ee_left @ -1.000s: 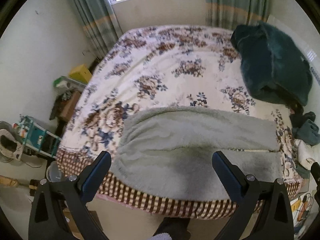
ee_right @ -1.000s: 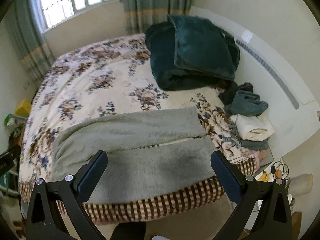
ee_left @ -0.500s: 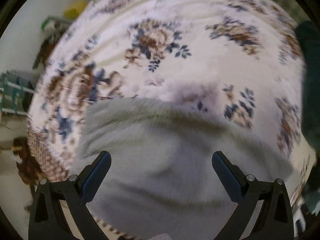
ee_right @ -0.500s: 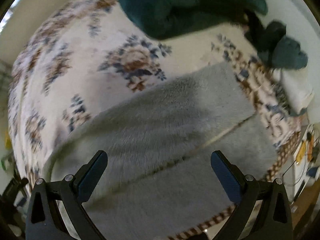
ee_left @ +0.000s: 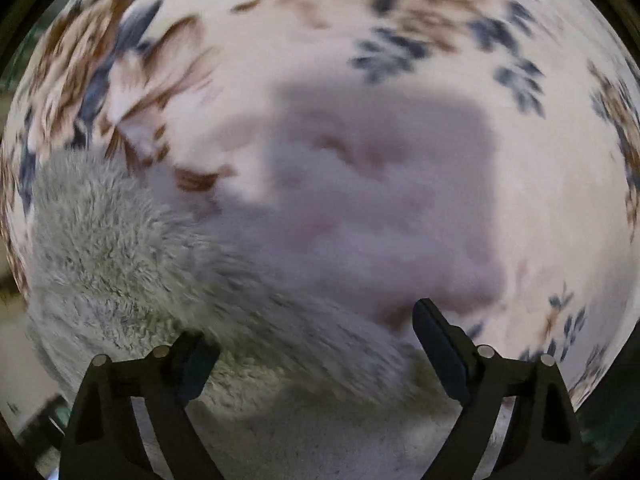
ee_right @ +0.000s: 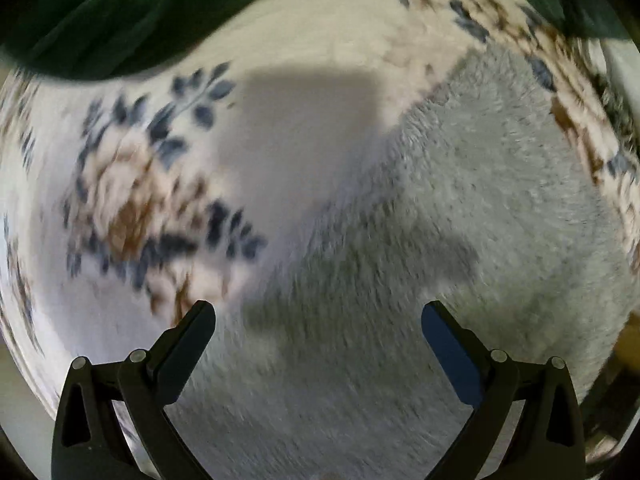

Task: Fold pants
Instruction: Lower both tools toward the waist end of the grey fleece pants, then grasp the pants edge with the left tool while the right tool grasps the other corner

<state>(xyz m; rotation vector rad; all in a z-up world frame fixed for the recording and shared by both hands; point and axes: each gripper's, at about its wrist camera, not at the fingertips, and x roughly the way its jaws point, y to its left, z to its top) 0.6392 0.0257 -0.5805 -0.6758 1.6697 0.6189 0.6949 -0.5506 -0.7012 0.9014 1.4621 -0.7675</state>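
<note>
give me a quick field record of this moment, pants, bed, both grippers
pants: grey fleece pants lying flat on the bed, far edge under both grippers
bedcover: cream floral bedcover, blurred in both views
left gripper: left gripper pointing down over the pants' edge, jaws just closing a little, fleece between them, not yet pinched
right gripper: right gripper pointing down, jaws wide, one finger over the bedcover, the other over the fleece
other: dark green blanket at the top of the right wrist view
fold: not started

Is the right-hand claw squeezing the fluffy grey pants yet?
No, the right gripper hangs open above the grey pants, its fingers spread apart.
</note>
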